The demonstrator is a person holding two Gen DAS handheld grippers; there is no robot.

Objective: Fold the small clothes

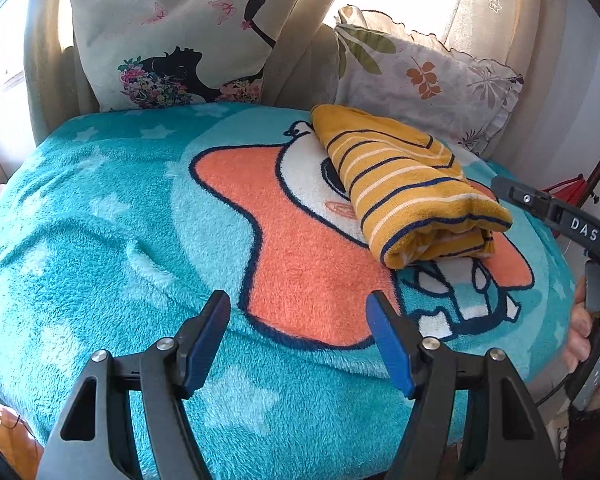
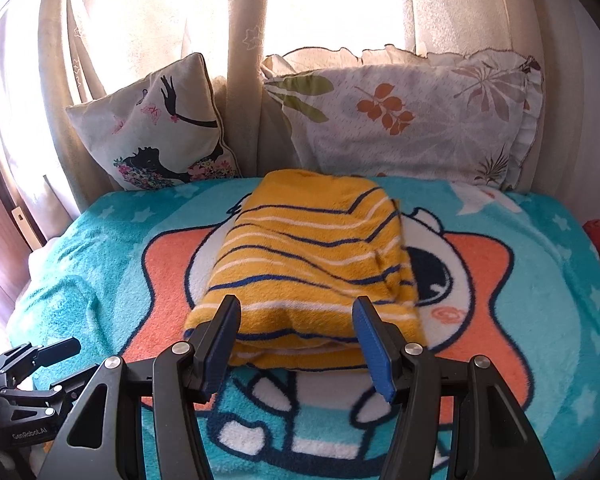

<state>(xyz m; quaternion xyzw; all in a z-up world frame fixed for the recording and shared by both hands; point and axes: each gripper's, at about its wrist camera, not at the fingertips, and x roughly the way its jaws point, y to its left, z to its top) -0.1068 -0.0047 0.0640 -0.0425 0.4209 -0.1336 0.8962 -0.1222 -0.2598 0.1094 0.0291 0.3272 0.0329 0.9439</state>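
Open blanket [image 1: 100,240] left of the folded garment [image 1: 404,184]; pillows [image 2: 400,120] and curtain [image 2: 160,20] close behind.

You are in a home, in a bedroom by the look of it. A fluffy teal fleece blanket with white stars and an orange cartoon star [image 2: 100,240] covers a bed across the middle of the frame. At the top stand a cream cushion printed with a black silhouette and butterflies [image 2: 156,128] and a frilled white pillow with leaf prints [image 2: 412,120], backed by sunlit beige curtains [image 2: 148,28].
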